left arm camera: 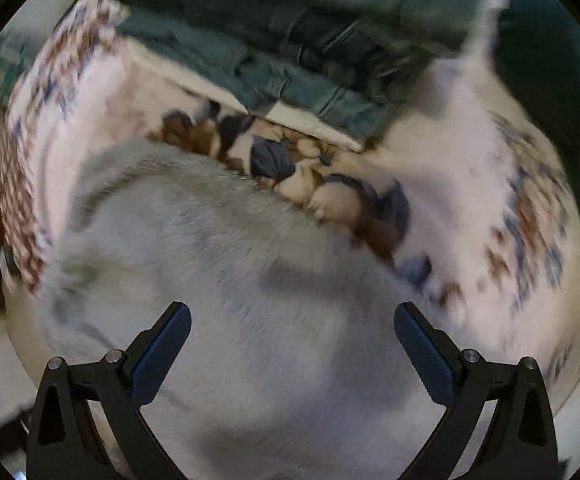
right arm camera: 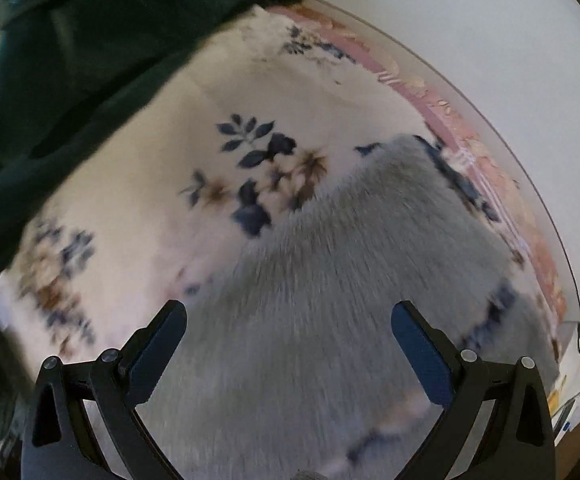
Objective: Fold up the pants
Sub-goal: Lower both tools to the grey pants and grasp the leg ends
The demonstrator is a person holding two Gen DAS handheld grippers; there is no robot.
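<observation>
Left claw [left arm camera: 292, 316]: spread wide, gripping nothing, above the grey pants [left arm camera: 210, 280].
Pants: lying on the floral bedspread [left arm camera: 450, 184], blurred in both views.
Teal bedding [left arm camera: 290, 60]: heaped beyond the pants.
Right claw [right arm camera: 289, 314]: wide apart, empty, over the pants [right arm camera: 330, 280].
Dark green fabric [right arm camera: 70, 80]: at far left of the bedspread [right arm camera: 150, 160].

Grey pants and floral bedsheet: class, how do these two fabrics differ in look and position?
The grey pants are plain grey; the floral bedsheet is white, printed with blue and brown flowers. The pants lie on top; the bedsheet lies spread beneath them and reaches beyond their edges. Both are cloth, blurred in both wrist views.
</observation>
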